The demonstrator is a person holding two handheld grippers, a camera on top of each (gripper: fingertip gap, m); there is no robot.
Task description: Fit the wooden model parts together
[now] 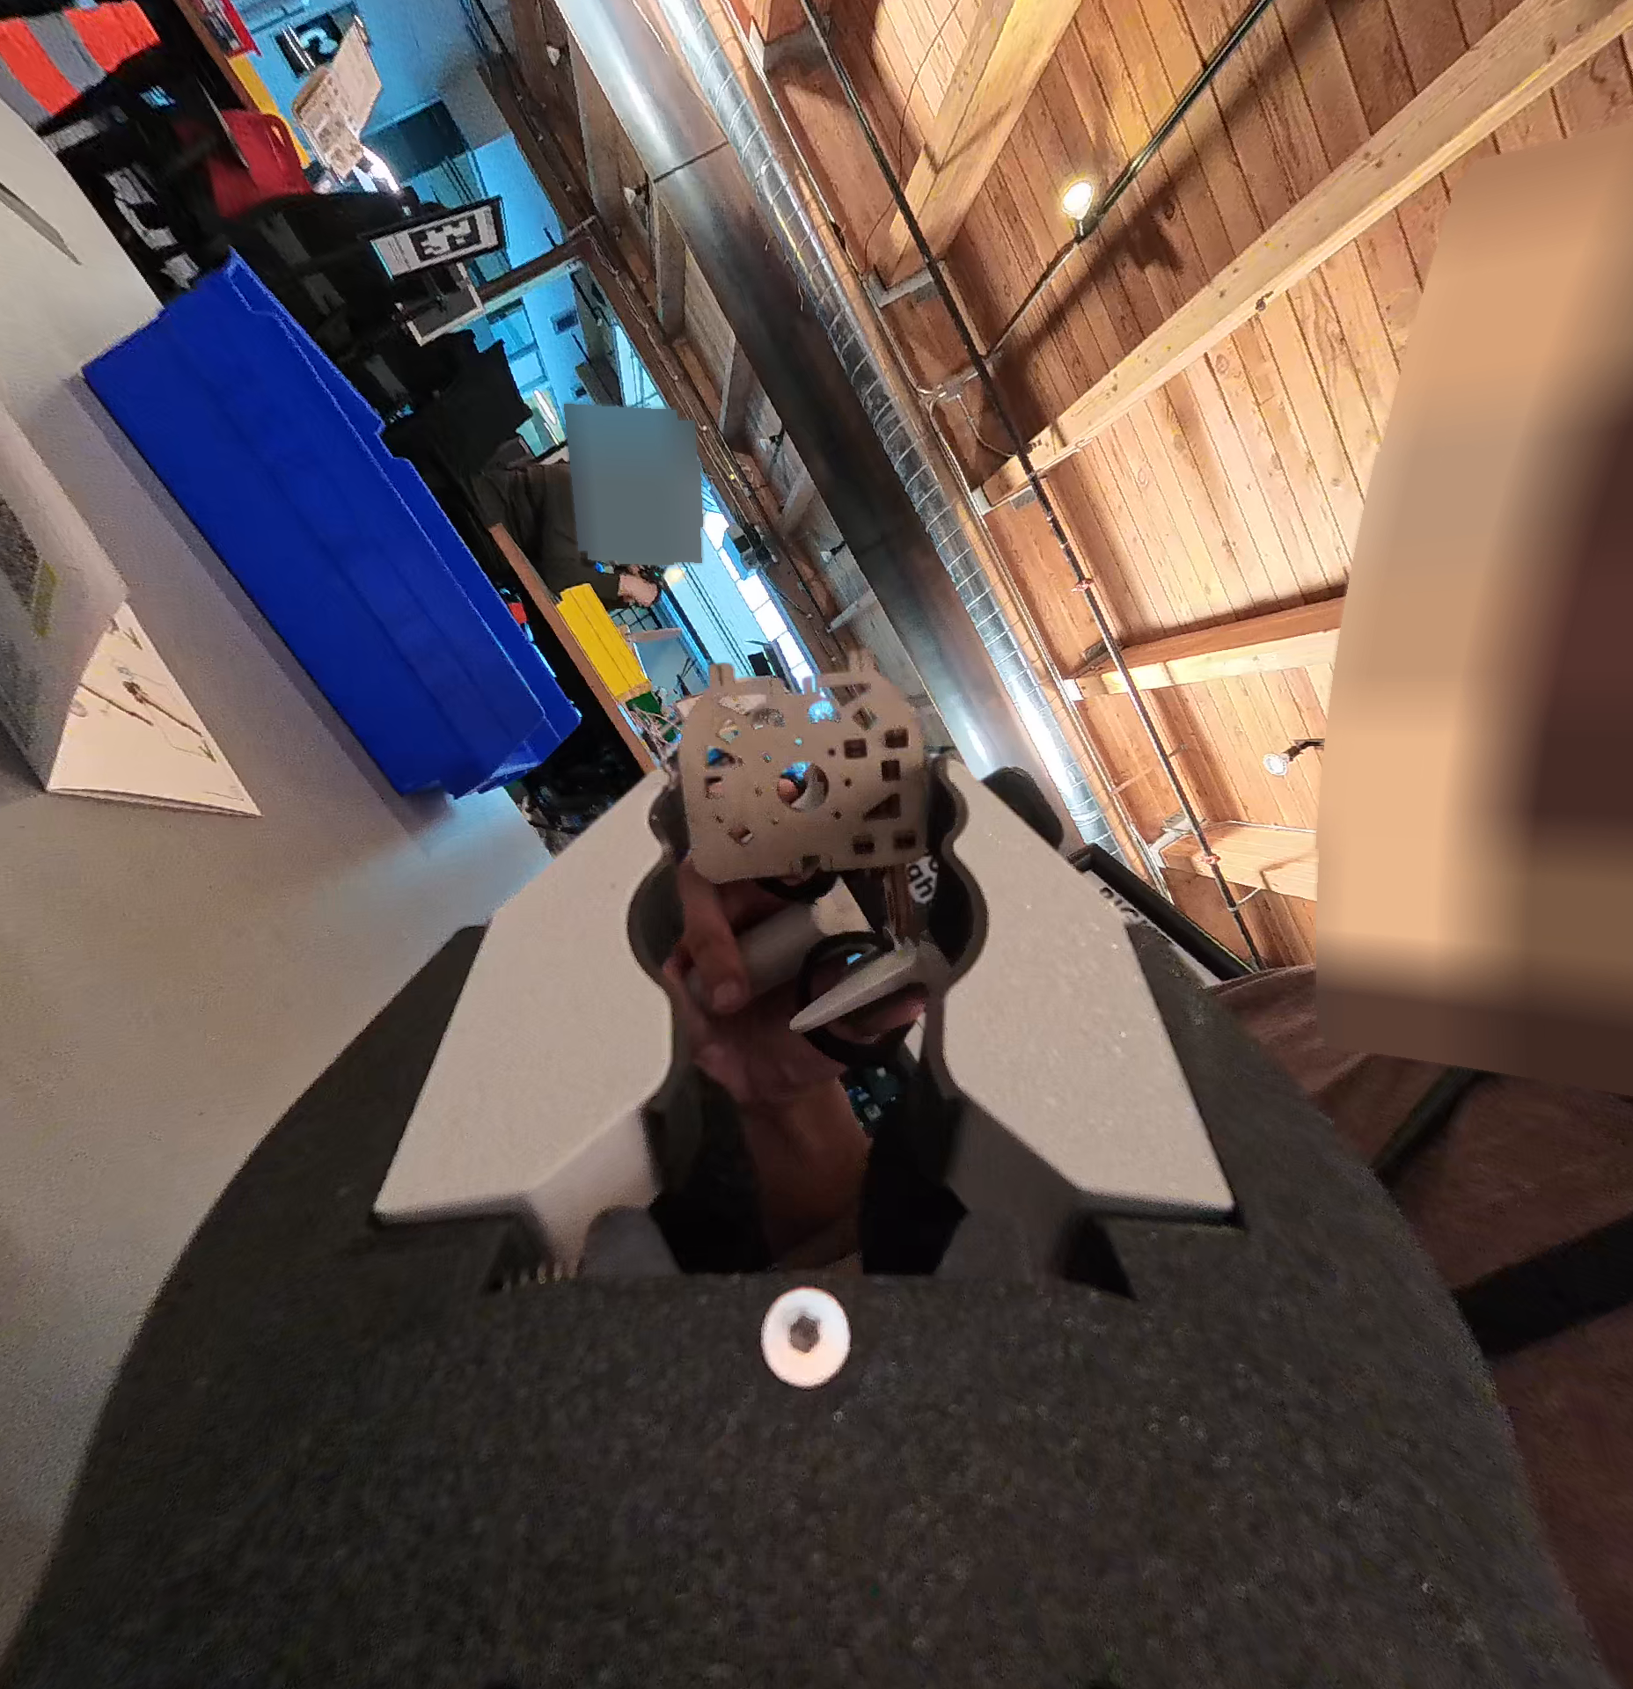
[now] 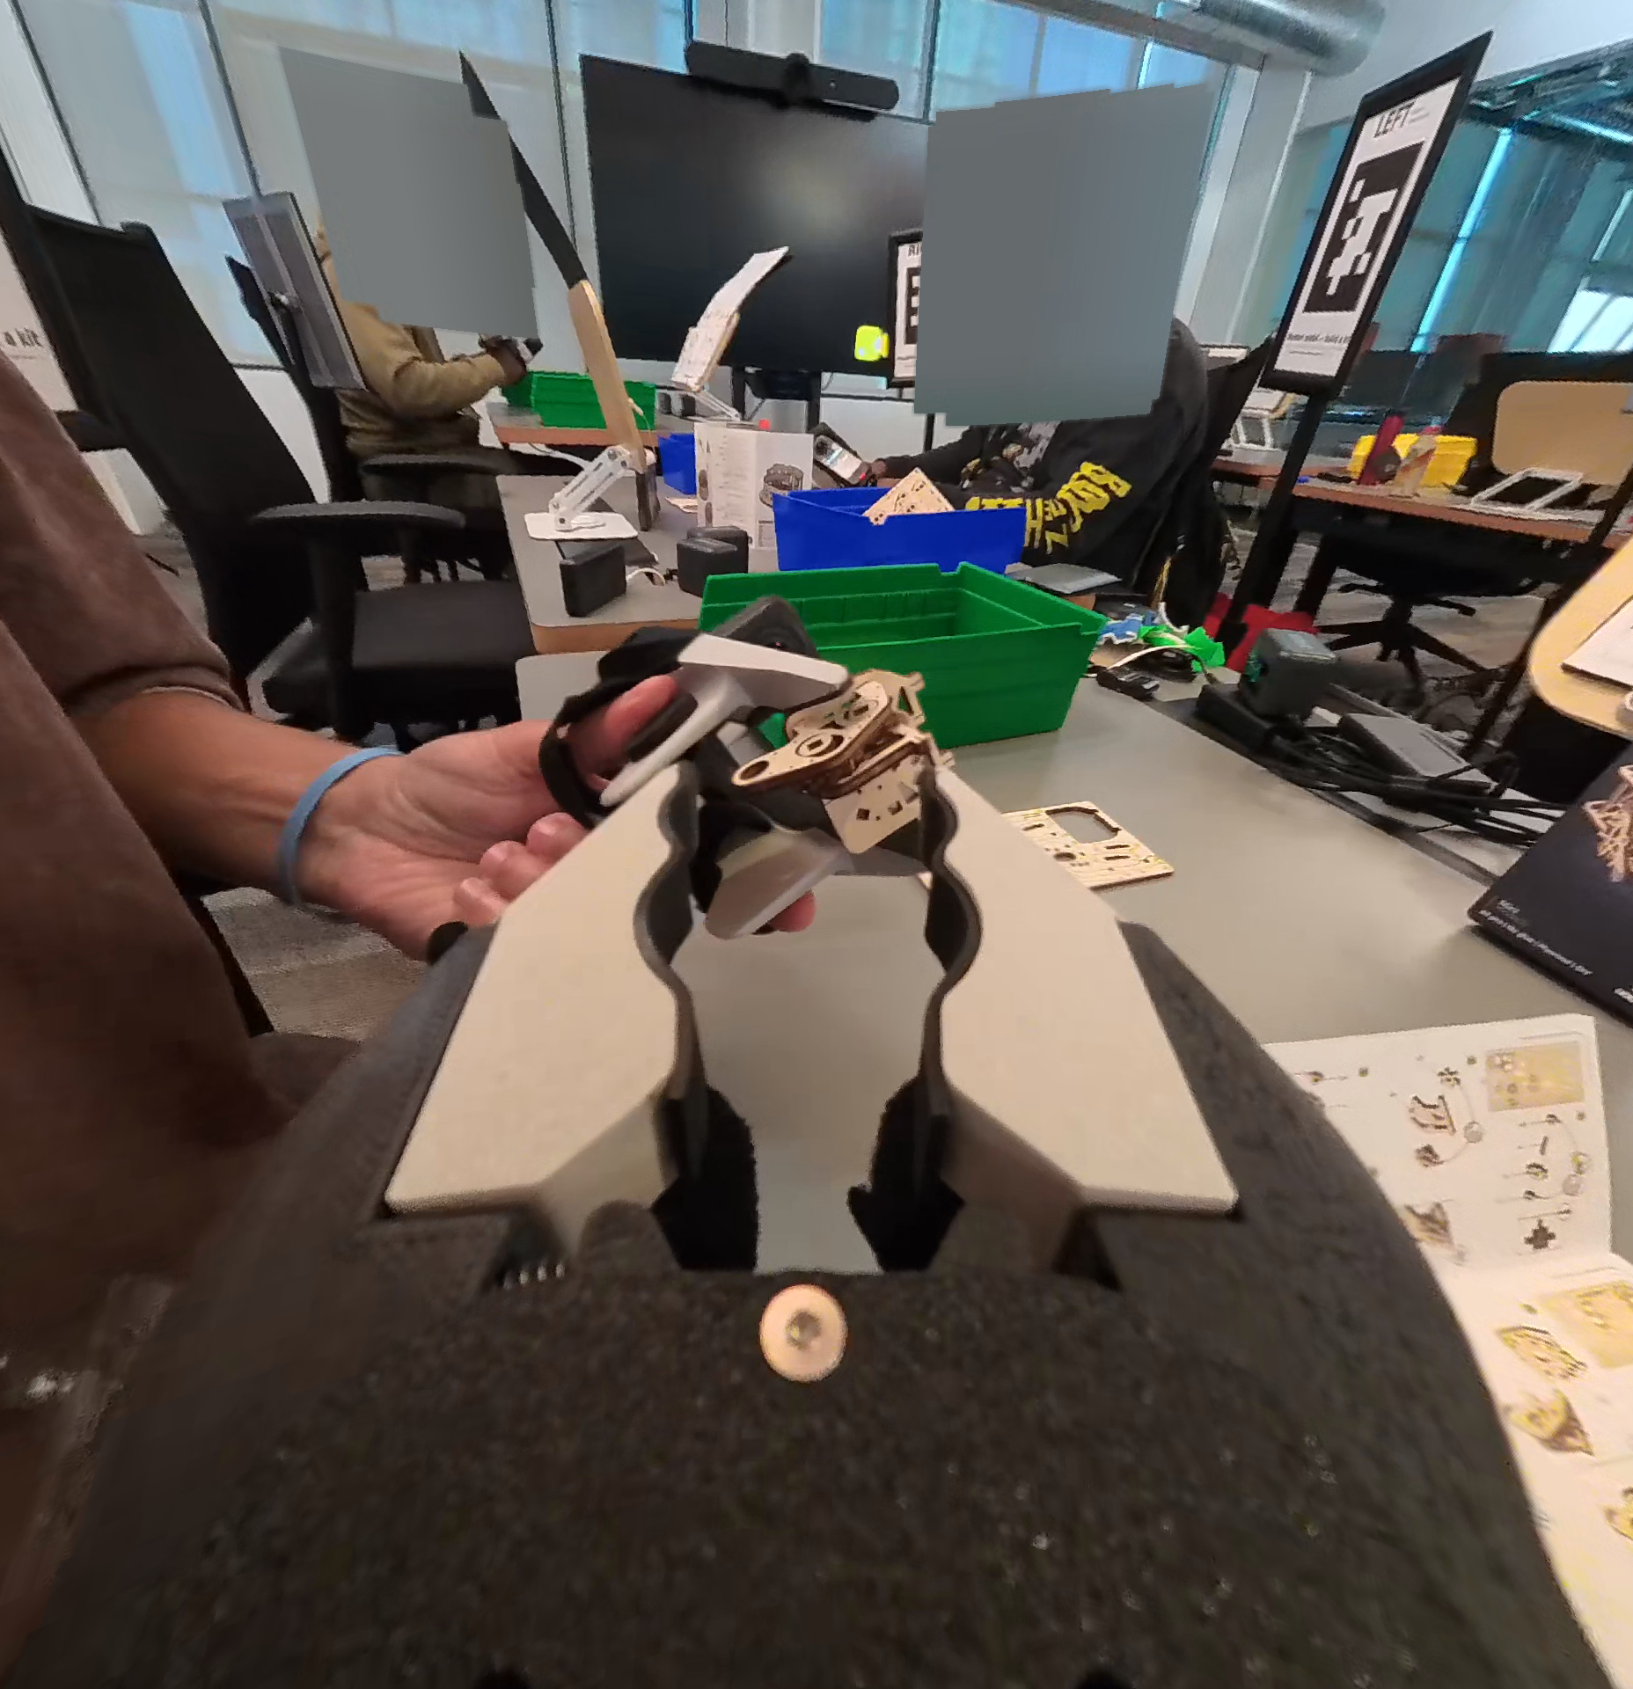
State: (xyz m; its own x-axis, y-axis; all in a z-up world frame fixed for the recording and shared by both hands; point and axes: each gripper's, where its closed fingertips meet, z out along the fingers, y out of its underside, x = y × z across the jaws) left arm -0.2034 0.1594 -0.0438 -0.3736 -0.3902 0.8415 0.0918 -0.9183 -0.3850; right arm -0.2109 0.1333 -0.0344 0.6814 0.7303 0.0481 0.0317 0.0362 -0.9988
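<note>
While the left gripper (image 1: 799, 804) points up toward the plank ceiling, its grey fingers are closed onto the pale laser-cut wooden model assembly (image 1: 799, 784), a perforated plate full of square and round holes. Over in the right wrist view, that same wooden model assembly (image 2: 849, 763) sits right at the tips of the right gripper (image 2: 799, 795); its jaws stand a bit apart, and I can't tell if they actually pinch it. Behind the assembly sits a green plastic bin (image 2: 977, 631); just to its right, a flat punched-out wooden sheet (image 2: 1087, 845) lies on the grey table (image 2: 1252, 914).

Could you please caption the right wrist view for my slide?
Both grippers pinch the wooden model above a grey table.
</note>
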